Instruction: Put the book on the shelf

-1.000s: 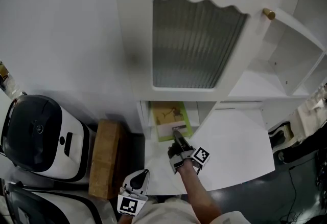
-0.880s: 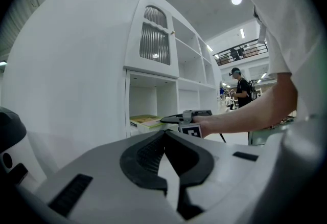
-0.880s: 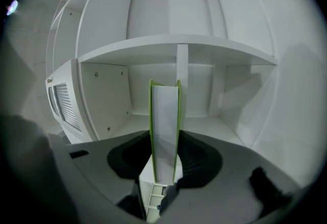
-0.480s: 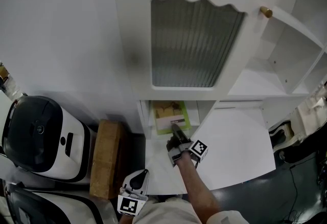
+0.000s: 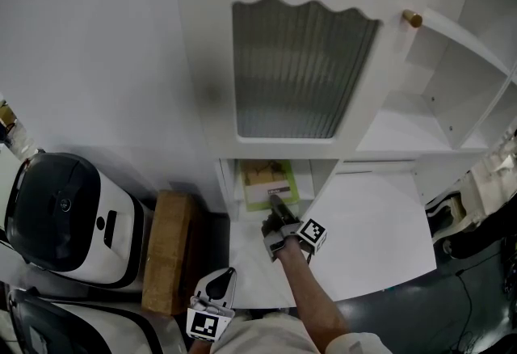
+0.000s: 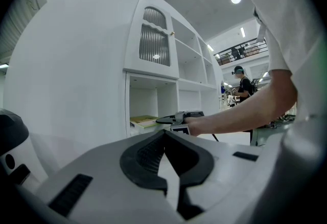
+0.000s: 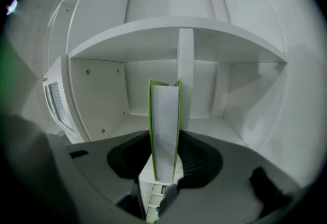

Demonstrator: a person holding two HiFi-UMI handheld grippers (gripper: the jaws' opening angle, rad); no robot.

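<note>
One book [image 5: 269, 183], pinched edge-on in my right gripper [image 5: 276, 203], sits partway into the lower shelf [image 7: 214, 125] bay, probably resting flat. I'd push level and straight, clear of the divider [image 7: 185, 64], then release. Left gripper [image 6: 164, 135] idles, pressed together, empty.

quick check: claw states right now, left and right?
Left claw: closed, nothing in it.
Right claw: closed on the green book, gripped by its edge.
</note>
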